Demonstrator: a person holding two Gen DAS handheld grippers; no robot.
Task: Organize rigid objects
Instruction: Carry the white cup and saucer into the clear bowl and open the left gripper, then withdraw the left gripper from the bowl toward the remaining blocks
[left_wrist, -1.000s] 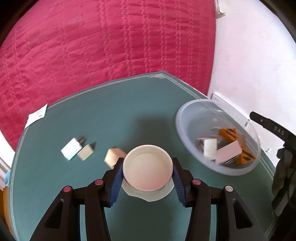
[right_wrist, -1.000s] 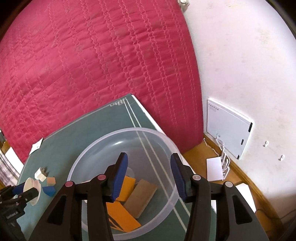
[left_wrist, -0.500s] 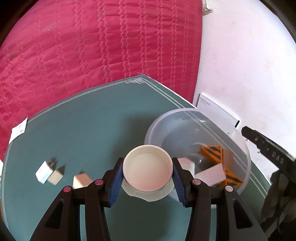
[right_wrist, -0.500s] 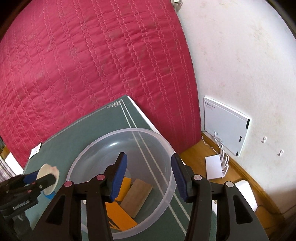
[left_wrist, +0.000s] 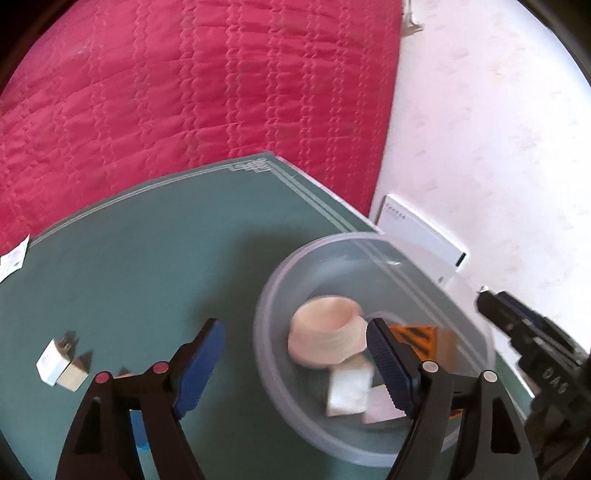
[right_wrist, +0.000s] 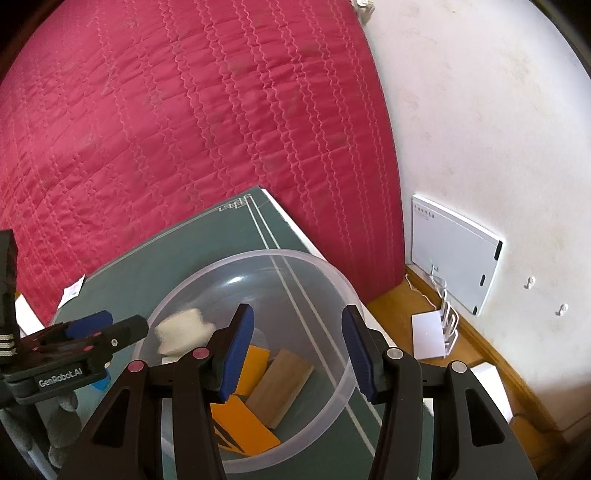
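A cream round cup (left_wrist: 327, 332), blurred and tipped on its side, is inside the clear plastic bowl (left_wrist: 266, 369), free of my left gripper (left_wrist: 293, 332). That gripper's jaws are opening wide at the bowl's left rim, and no pad touches the cup. From the right wrist view the cup (right_wrist: 181, 330) lies at the bowl's (right_wrist: 258, 254) left side, with the left gripper (right_wrist: 107, 325) beside it. My right gripper (right_wrist: 298, 314) hangs open over the bowl, holding nothing. Orange cards (right_wrist: 240, 424), a wooden block (right_wrist: 282, 387) and a white block (left_wrist: 349, 391) lie in the bowl.
On the green table (left_wrist: 147, 266) at the left lie a white plug adapter (left_wrist: 53, 360) and a beige cube (left_wrist: 74, 374). A paper slip (left_wrist: 13, 260) sits at the far left edge. A red quilt (left_wrist: 184, 92) hangs behind; a white panel (right_wrist: 454, 254) leans on the wall.
My left gripper moved right until it hung over the bowl, then its jaws spread and the cup dropped out of them into the bowl. The right gripper stayed still.
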